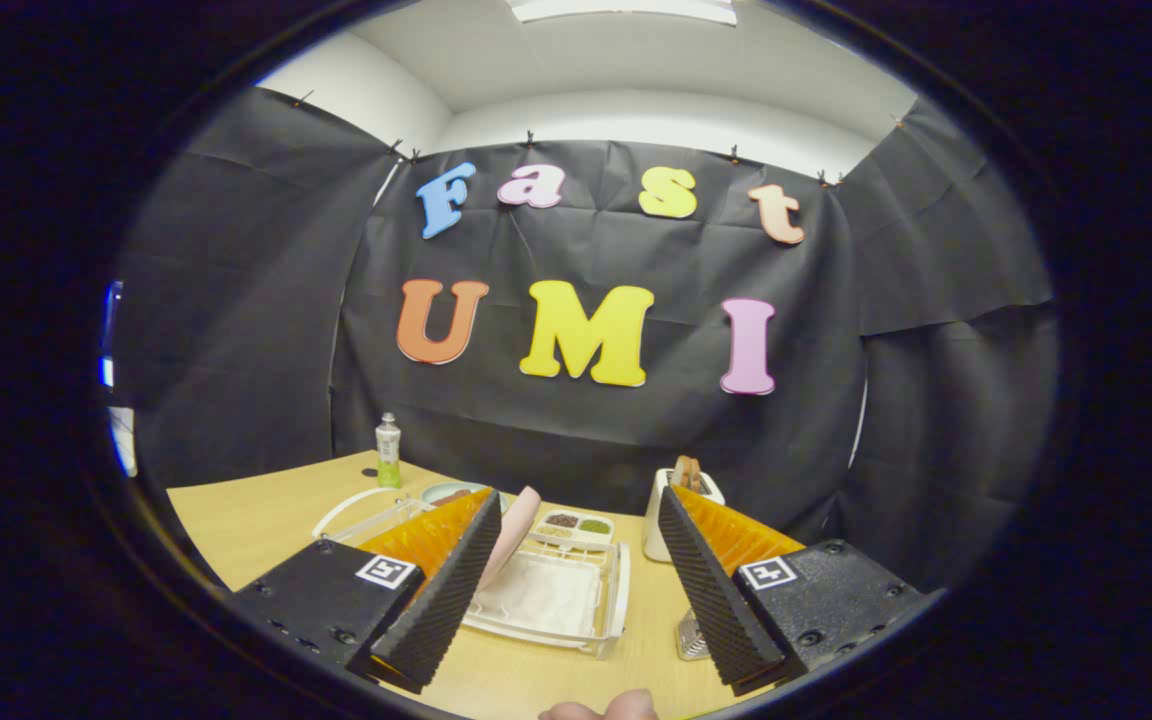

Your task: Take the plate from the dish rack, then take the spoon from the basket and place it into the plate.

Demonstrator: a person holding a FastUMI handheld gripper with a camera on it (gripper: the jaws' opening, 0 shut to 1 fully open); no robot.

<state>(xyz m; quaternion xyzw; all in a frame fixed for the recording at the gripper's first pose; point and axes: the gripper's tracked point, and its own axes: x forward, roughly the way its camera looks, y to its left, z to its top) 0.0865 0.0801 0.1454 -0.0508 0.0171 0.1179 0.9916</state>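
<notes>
A pink plate (514,535) stands on edge in a clear plastic dish rack (561,600) on the wooden table. My gripper (576,590) hangs above the rack, open, its fingers wide apart with nothing between them. The left finger (451,590) overlaps the plate's left side; the right finger (711,590) is clear of the rack. A white wire basket (361,512) sits to the left of the rack, mostly hidden behind the left finger; I cannot make out a spoon in it.
A white toaster (661,520) with bread stands right of the rack. A small divided dish (576,527) and a bowl (446,494) lie behind it, a bottle (388,452) farther back left. A metal object (691,638) lies under the right finger. A hand (601,709) shows at the near edge.
</notes>
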